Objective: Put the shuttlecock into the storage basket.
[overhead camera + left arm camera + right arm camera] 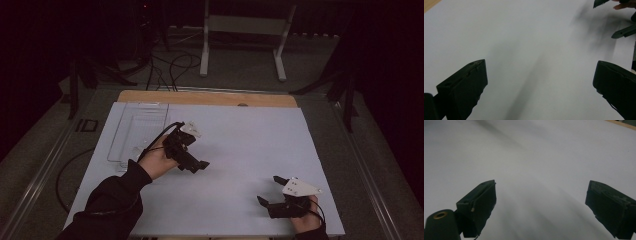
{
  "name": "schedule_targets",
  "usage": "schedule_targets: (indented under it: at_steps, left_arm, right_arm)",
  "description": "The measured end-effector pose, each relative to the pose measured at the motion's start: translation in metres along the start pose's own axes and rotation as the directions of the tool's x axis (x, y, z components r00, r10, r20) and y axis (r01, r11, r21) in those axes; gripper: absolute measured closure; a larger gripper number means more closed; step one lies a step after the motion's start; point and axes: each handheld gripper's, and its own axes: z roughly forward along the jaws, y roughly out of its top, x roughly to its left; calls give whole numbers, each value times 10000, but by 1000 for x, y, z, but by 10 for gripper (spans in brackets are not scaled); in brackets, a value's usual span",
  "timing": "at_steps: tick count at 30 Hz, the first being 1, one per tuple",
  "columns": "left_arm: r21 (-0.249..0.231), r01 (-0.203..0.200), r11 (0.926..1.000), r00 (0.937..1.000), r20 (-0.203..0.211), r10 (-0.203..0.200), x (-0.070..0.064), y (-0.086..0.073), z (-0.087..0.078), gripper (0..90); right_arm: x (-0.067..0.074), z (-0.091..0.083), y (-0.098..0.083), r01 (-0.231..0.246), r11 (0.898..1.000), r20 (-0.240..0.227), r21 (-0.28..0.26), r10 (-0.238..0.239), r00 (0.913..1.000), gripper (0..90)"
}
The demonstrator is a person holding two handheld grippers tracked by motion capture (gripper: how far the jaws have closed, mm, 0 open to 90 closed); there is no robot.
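High view, from the left: a clear plastic rectangular tray [138, 131] lies flat at the far left corner of the white sheet-covered table [250, 145], apparently parked out of the working middle so both tools can reach it when needed. Just right of the tray's near end, the left gripper [200, 165] hovers above the sheet, its jaws spread and gripping nothing; the left hand [159, 161] wraps the handle from below, forearm slanting in from the bottom, tool aimed rightward toward the table's centre. In the left gripper view the jaws stand wide over bare white. Well to the right of the tray, at the table's near edge, the right gripper [271, 190] rests low, jaws likewise parted and empty, pointing left, probably waiting its turn.
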Motion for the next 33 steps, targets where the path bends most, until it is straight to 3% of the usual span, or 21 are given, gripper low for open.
schedule_targets:
  at_steps: [10, 24, 33]
  left_arm:
    - [129, 129, 9998, 9998, 164, -131, -5, -12, 5, 3]
    - [-50, 444, 9990, 9982, 410, -441, -10, -38, 7, 3]
    - [74, 593, 9982, 9969, 515, -596, -13, -58, 12, 3]
  right_arm:
    - [0, -1, 0, -101, 9999, 7, -69, 101, 9999, 97]
    - [-1, -1, 0, -74, 10000, 34, -47, 74, 10000, 98]
    - [0, -1, 0, -78, 10000, 14, -60, 78, 10000, 98]
